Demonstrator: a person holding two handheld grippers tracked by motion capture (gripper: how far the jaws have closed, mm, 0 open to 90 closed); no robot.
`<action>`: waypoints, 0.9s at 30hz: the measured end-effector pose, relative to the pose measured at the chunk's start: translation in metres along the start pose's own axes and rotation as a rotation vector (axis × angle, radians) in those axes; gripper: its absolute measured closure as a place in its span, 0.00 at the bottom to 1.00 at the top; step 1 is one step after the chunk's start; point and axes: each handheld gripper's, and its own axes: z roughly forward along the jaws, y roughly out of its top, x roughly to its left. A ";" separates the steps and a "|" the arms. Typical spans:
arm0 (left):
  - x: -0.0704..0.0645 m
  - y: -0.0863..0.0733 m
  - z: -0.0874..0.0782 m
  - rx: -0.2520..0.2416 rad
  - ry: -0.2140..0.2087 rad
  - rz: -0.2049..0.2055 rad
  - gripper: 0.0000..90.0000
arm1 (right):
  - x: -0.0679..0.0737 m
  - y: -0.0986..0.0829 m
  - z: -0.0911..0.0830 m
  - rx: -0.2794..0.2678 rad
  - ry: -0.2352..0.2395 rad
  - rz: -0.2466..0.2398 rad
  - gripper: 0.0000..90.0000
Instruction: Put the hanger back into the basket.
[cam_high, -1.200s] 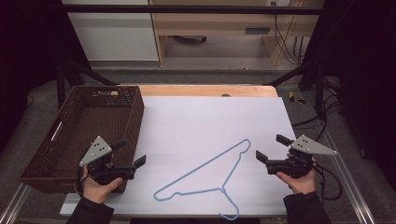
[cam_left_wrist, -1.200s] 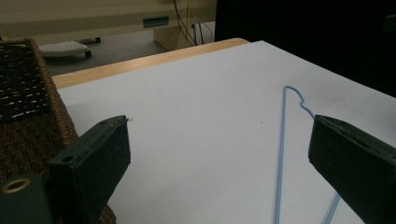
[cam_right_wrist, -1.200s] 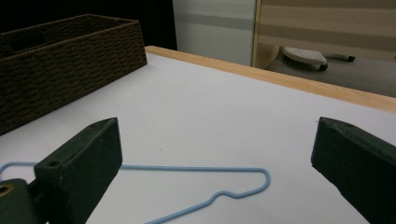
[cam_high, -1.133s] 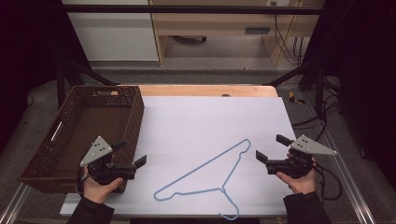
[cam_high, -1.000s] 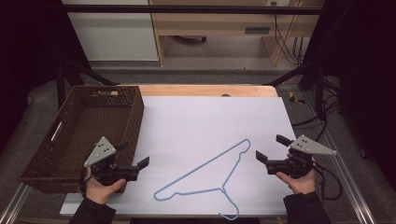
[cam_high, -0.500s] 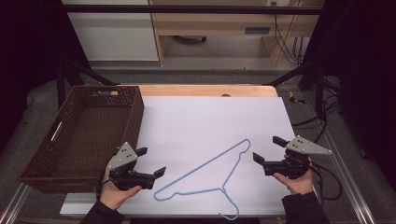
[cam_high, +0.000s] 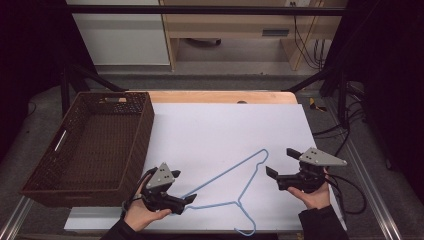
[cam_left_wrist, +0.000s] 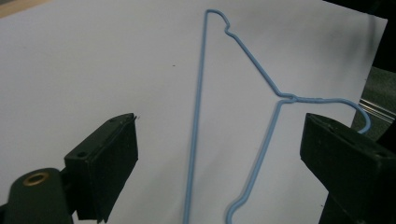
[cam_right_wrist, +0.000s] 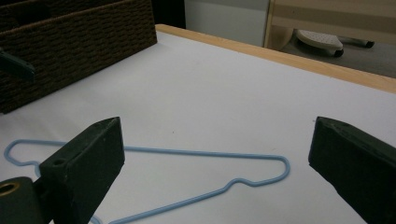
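A light-blue wire hanger (cam_high: 225, 173) lies flat on the white table top (cam_high: 225, 125), its hook toward the front edge. My left gripper (cam_high: 184, 187) is open at the hanger's near-left corner. In the left gripper view the hanger's long bar (cam_left_wrist: 195, 116) runs up between the two spread jaws of the left gripper (cam_left_wrist: 222, 128). My right gripper (cam_high: 279, 161) is open, just right of the hanger's far corner and apart from it. In the right gripper view the hanger (cam_right_wrist: 201, 153) lies low between the jaws of the right gripper (cam_right_wrist: 217, 128). Neither holds anything.
A dark brown wicker basket (cam_high: 142, 145) stands empty at the table's left; its wall (cam_right_wrist: 84, 37) shows far left in the right gripper view. A wooden strip (cam_high: 220, 96) borders the far edge. Cables trail off the table's right side.
My left gripper has moved right, from beside the basket to the hanger's near-left corner. The right gripper has shifted slightly left toward the hanger. Both have stayed open.
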 end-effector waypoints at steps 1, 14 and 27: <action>-0.001 0.000 0.003 0.008 -0.010 0.003 0.12 | 0.000 0.000 0.000 0.000 0.000 0.000 0.04; -0.026 0.003 0.039 0.137 -0.106 0.083 0.19 | 0.004 -0.002 0.006 0.012 0.018 0.004 0.05; -0.037 0.012 0.071 0.250 -0.172 0.151 0.40 | 0.006 -0.004 0.010 0.029 0.022 0.000 0.05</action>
